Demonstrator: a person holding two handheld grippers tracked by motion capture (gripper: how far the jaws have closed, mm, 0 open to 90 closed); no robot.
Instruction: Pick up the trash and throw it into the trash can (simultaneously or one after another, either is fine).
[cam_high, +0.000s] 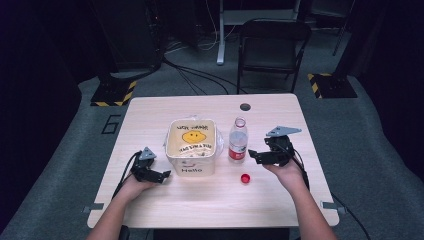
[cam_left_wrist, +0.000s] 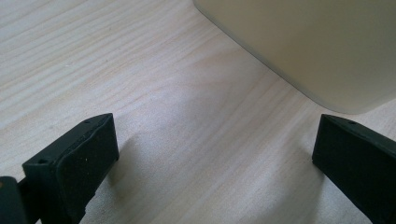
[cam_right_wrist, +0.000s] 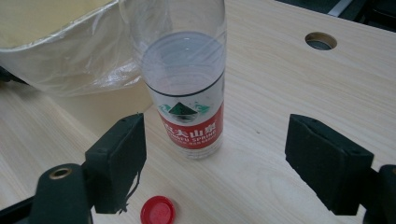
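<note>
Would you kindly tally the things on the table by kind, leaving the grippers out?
Bottle: 1
Red cap: 1
Lined bin: 1
Total: 3

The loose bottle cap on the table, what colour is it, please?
Red; the cap shows best in the right gripper view.

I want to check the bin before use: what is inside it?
The bin holds a clear plastic liner printed with a yellow smiley face. Whatever lies under the liner is covered.
</note>
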